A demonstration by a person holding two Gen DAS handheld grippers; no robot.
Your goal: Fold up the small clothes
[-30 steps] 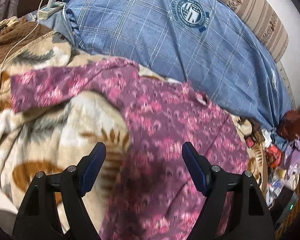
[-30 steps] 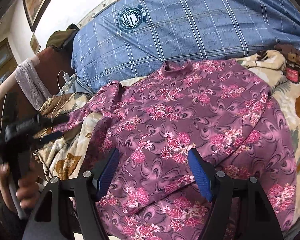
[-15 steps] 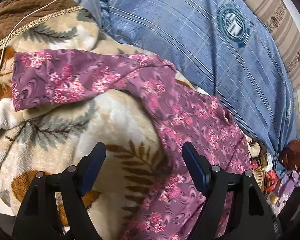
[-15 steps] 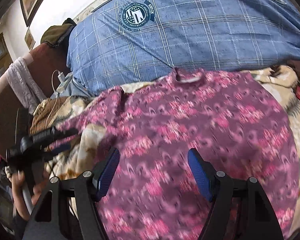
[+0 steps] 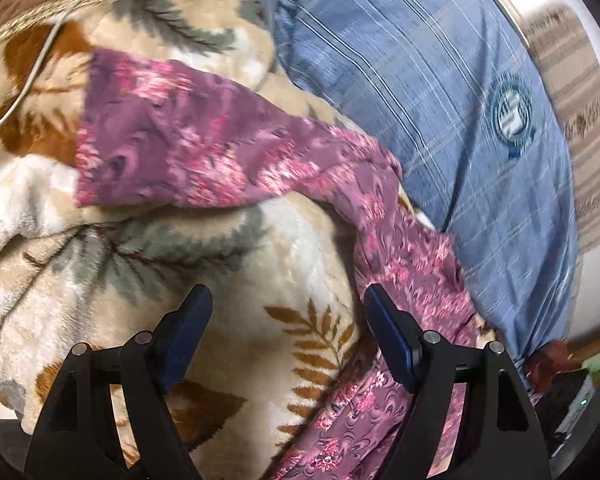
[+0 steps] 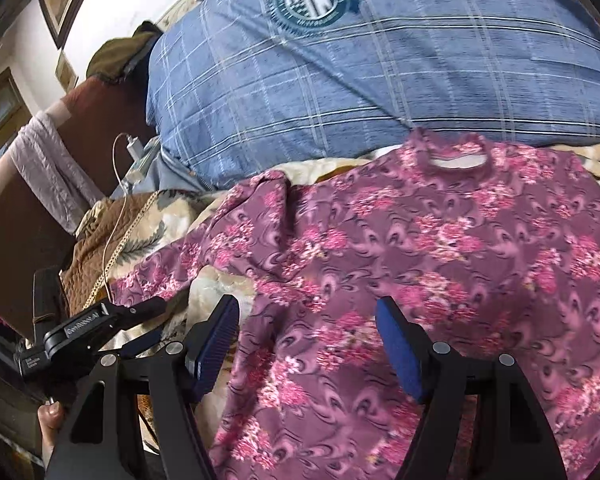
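Both wrist views look steeply down, close over the floral top (image 5: 228,148) (image 6: 440,248).

left tool (image 5: 288,336) gapes empty over leaf-print blanket (image 5: 236,280); floral top's sleeve (image 5: 188,144) lies spread beyond, beside blue pillow (image 5: 420,80)

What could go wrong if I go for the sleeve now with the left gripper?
The sleeve lies flat on the plush blanket, so the open left gripper may pinch blanket pile along with it. A white cable runs close to the cuff and could snag. The right gripper is open, so nothing anchors the top.
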